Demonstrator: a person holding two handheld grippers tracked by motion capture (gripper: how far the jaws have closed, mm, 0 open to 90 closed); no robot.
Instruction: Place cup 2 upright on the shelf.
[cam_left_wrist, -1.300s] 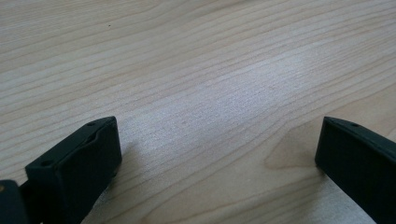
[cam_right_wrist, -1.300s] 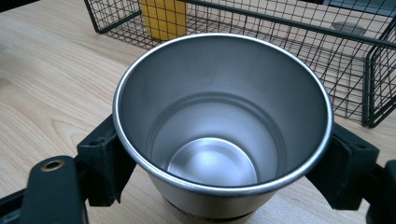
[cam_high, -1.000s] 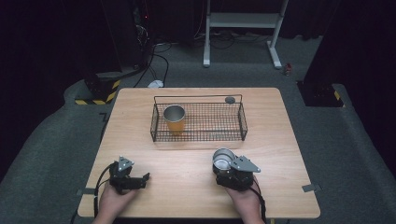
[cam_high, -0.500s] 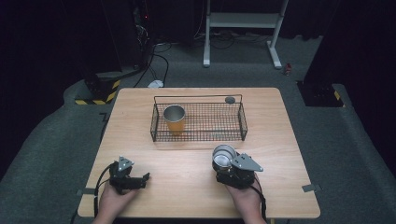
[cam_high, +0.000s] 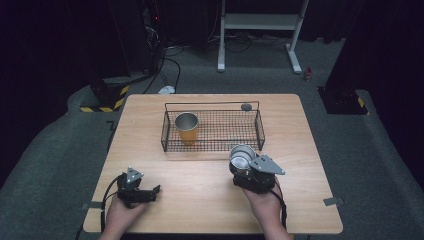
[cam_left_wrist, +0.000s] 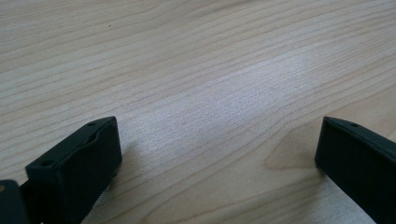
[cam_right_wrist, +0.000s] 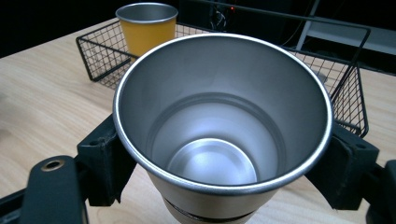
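The right hand-held gripper (cam_right_wrist: 224, 154) is clamped on a steel cup (cam_right_wrist: 223, 121) near the basket (cam_high: 260, 131); the left hand-held gripper (cam_left_wrist: 219, 154) rests on the counter (cam_high: 200, 175), jaws apart.

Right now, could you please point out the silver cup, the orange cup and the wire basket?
silver cup (cam_right_wrist: 212, 163), right gripper view, inner bottom.
orange cup (cam_high: 187, 133), high view, outer side wall.
wire basket (cam_high: 260, 125), high view, right end wall.
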